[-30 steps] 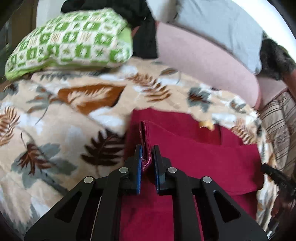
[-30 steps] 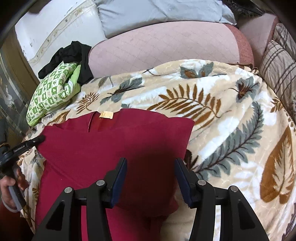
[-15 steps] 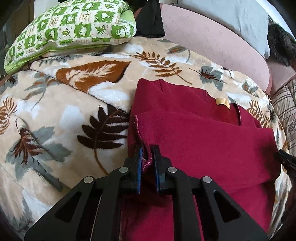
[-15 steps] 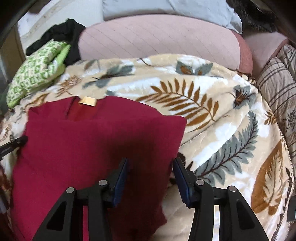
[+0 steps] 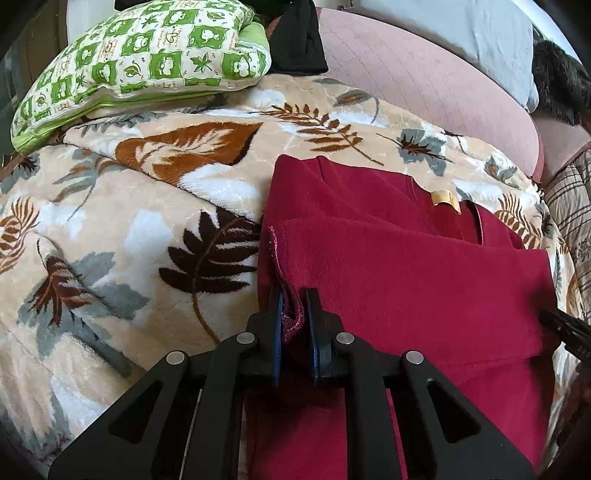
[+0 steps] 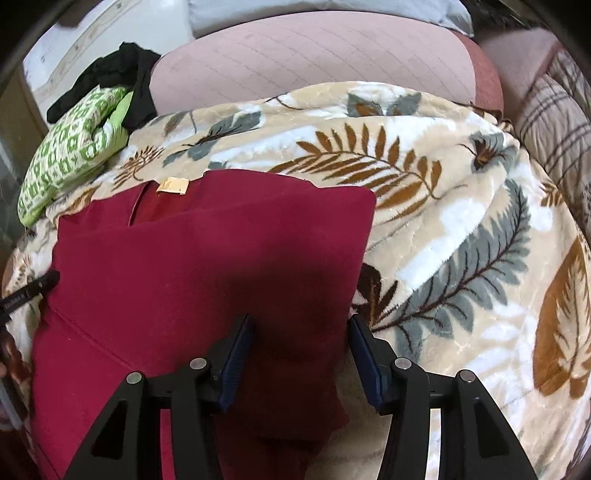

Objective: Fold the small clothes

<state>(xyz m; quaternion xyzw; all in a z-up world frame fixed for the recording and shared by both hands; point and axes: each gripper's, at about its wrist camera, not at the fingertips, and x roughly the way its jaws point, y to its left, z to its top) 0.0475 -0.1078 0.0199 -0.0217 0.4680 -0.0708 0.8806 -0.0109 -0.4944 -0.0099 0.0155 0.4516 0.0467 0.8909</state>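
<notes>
A dark red top [image 5: 406, 288] lies on a leaf-print blanket [image 5: 129, 240], its lower part folded up over the body just below the tan neck label [image 5: 445, 197]. My left gripper [image 5: 294, 295] is shut on the hemmed left edge of that folded layer. In the right wrist view the same top [image 6: 203, 266] fills the lower left. My right gripper [image 6: 300, 321] is over its right edge with cloth between the jaws. The jaws stand wide and are opening, and the pads do not pinch the fabric. The left gripper's black tip [image 6: 37, 284] shows at the top's far side.
A green-and-white checked pillow [image 5: 147, 55] and a black garment [image 5: 299, 44] sit at the blanket's far left. Behind runs a pink quilted sofa back [image 6: 314, 62] with a grey pillow [image 5: 461, 29]. A striped cushion [image 6: 554, 122] is at the right.
Both grippers have come down toward the blanket. The raised flap in the left gripper has settled onto the top's body. The left gripper still pinches the hem.
</notes>
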